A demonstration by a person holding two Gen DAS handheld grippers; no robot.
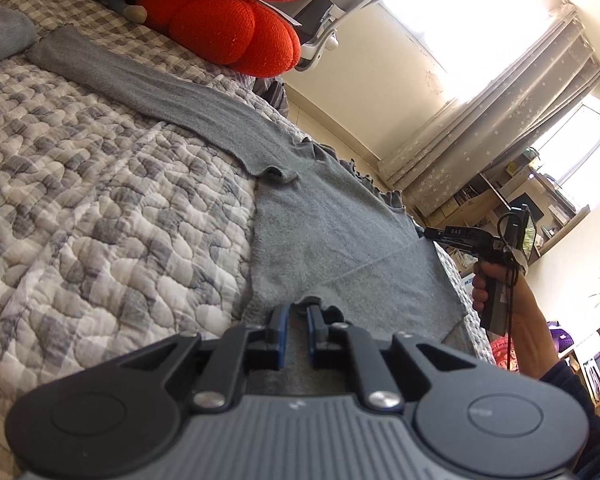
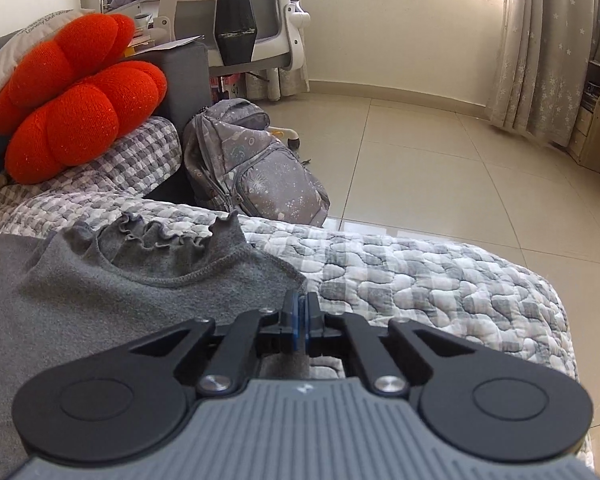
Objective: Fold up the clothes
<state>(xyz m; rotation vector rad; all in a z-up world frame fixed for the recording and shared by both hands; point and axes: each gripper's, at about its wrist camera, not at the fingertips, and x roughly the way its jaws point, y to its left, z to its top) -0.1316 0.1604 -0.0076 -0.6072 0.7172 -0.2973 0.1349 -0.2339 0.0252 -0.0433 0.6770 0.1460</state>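
Note:
A grey long-sleeved top [image 1: 332,236] lies on the quilted bed, one sleeve [image 1: 148,84] stretched out toward the far left. Its ruffled collar [image 2: 160,240] shows in the right wrist view. My left gripper [image 1: 298,312] is nearly closed on the top's near edge, with grey fabric between the blue pads. My right gripper [image 2: 300,304] is shut on the shoulder edge of the top [image 2: 120,300] beside the collar. In the left wrist view, the right gripper [image 1: 432,234] pinches the top's far corner at the bed's edge.
The checked quilt [image 1: 100,220] covers the bed. A red knitted cushion [image 1: 228,12] sits at the head end. A grey backpack [image 2: 252,164] leans against the bed on the tiled floor [image 2: 440,152]. An office chair [image 2: 240,12], curtains and shelves stand further off.

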